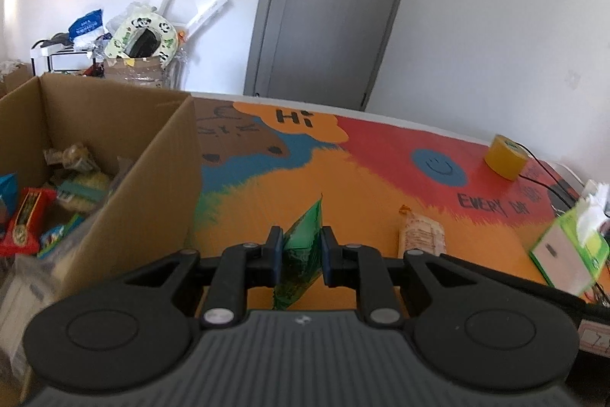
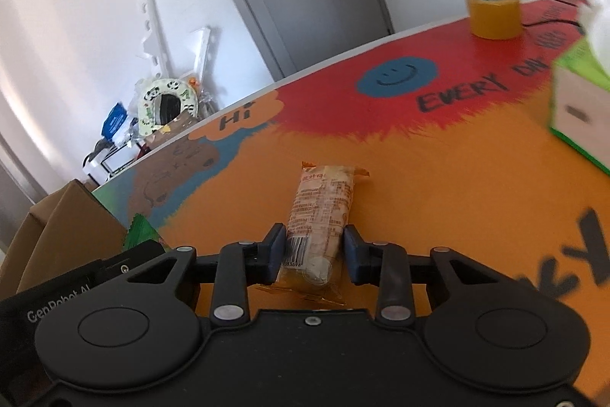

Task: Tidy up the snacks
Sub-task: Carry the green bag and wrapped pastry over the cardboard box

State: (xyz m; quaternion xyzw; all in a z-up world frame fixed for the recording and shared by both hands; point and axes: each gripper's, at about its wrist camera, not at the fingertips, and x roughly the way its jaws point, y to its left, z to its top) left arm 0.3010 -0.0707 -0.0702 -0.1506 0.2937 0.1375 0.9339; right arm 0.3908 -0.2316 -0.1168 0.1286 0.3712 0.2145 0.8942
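— Green foil is what I am pinching in my left hand-held gripper (image 1: 301,256): one small green packet (image 1: 303,246), crinkled and pointed at the top, is sitting clamped between the blue pads above the table (image 1: 362,193).

— And the right one?

— My right hand-held gripper (image 2: 314,254) is straddling one pale snack bar (image 2: 320,216) in a clear wrapper with orange ends and a barcode; it is lying flat on the orange part of the table, and the pads are pressing in on its sides.

— Anything already sorted?

— One cardboard box (image 1: 145,170) is standing just left of the green packet, and I am counting at least four wrapped snacks inside, red, blue and yellowish ones. One roll of yellow tape (image 1: 505,157) and one green tissue box (image 1: 568,246) are sitting farther right.
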